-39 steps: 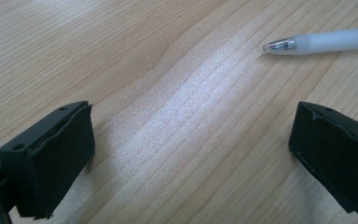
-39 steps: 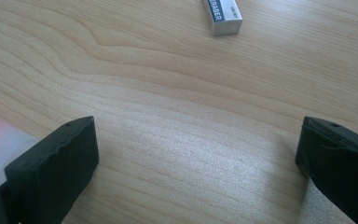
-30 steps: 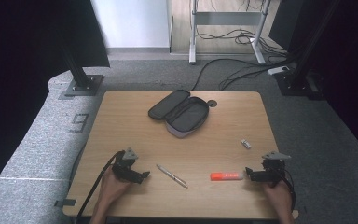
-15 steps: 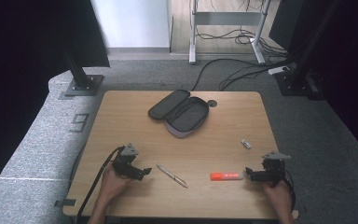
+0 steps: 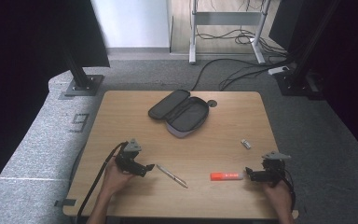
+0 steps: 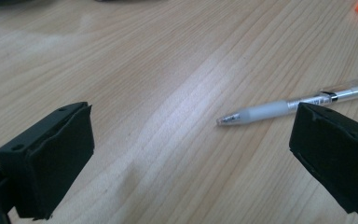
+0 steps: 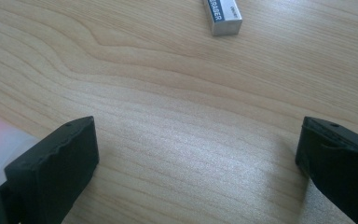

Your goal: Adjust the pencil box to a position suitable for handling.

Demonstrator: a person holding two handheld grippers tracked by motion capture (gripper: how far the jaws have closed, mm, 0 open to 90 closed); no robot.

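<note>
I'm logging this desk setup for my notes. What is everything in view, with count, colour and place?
pencil case: one, dark grey, unzipped and open, far middle of the table
pen: one, clear and silver, near edge, just right of the left gripper
marker: one, orange, near edge, just left of the right gripper
eraser: one, white with a dark sleeve, right side of the table
table: one, light wood, on grey carpet
left gripper: one, black, jaws wide apart, aimed at the pen tip
right gripper: one, black, jaws wide apart, over bare wood
hands: two, at the near edge, one on each gripper
</note>
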